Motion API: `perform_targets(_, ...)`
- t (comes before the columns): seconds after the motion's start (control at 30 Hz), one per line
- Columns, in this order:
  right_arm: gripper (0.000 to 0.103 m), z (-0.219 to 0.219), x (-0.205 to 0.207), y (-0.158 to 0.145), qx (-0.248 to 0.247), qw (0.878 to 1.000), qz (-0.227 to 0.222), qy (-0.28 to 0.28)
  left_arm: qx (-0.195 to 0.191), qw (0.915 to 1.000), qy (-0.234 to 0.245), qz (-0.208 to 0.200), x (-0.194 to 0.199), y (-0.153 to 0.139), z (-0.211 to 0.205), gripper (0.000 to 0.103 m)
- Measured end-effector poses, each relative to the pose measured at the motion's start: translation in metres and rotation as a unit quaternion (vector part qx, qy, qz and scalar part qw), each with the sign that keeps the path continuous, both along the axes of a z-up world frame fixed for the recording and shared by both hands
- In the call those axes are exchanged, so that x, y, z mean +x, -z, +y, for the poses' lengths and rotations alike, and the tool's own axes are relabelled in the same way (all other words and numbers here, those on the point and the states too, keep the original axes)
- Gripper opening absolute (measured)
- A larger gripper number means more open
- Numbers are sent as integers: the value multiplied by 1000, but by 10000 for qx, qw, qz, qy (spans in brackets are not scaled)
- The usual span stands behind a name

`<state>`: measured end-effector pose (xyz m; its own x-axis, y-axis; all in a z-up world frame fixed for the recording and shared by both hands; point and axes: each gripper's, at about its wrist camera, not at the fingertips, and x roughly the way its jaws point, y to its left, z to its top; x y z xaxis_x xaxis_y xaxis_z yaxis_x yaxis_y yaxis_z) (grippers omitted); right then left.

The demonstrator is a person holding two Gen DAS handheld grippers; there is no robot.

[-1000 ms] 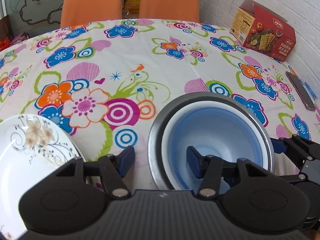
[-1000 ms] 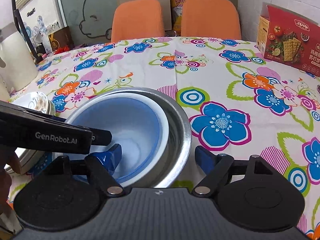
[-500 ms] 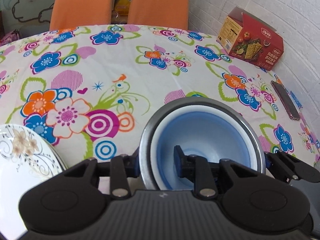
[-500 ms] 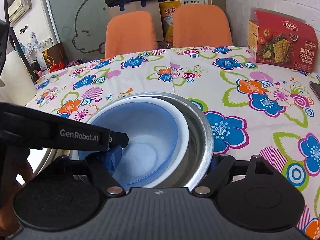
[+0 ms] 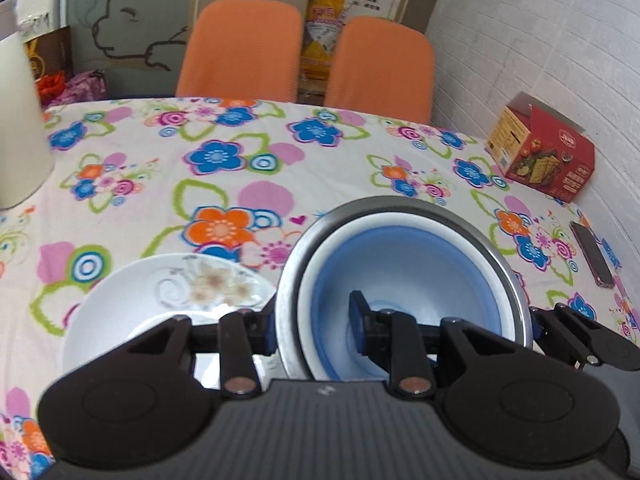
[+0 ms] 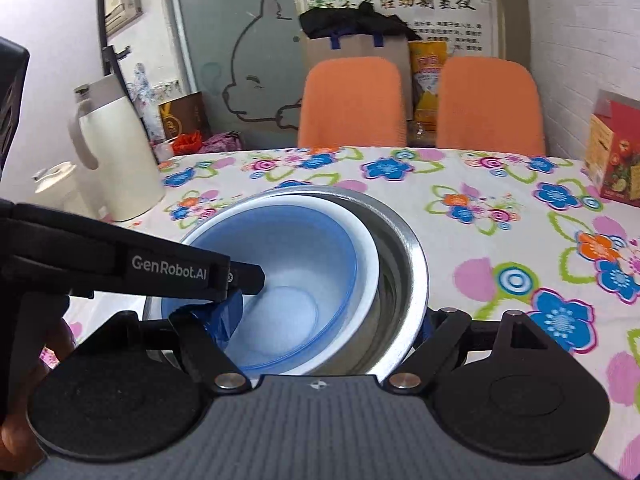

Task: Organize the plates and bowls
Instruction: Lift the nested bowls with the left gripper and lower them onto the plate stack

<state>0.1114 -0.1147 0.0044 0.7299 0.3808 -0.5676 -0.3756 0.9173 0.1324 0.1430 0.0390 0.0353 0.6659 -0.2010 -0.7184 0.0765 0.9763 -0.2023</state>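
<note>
Above the flowered tabletop (image 5: 248, 148), a nested stack is held from both sides: a steel bowl (image 5: 484, 240) with a white-rimmed blue bowl (image 5: 404, 264) sitting inside it. The left hand-held gripper (image 5: 314, 330) is pinched on the stack's left wall, one finger outside the steel rim and the other down inside the blue bowl. The right hand-held gripper (image 6: 330, 324) does the same on the opposite side, gripping the right wall in its own view, with its blue inner pad low in the bowl and the outer finger against the steel. Just left of the stack, a white plate with a tan flower print (image 5: 168, 304) lies on the cloth, its near edge running under the left tool. A cracker box (image 5: 544, 160) and a phone (image 5: 592, 254) lie well apart on the right.

The step in hand looks like carrying the nested bowls toward the plate, probably to set them on it. The next move calls for both grips to travel together and level, then lower the stack centred on the plate before either one lets go.
</note>
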Motion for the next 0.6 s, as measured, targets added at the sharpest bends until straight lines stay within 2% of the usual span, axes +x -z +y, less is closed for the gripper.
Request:
perform_targets(0.13,70,42,-2,9,26,9988,169,-464,70,9989,-448,99,-16,6,47,27)
perform_targets(0.27,70,69,-5,21,-12,9970,354,-690,46,9969,-741,249,-26,19,80,27)
perform_targets(0.6,70,85,-2,33,-189,9956,571,-725,-107,9960,-811,346,-28,37,101,27)
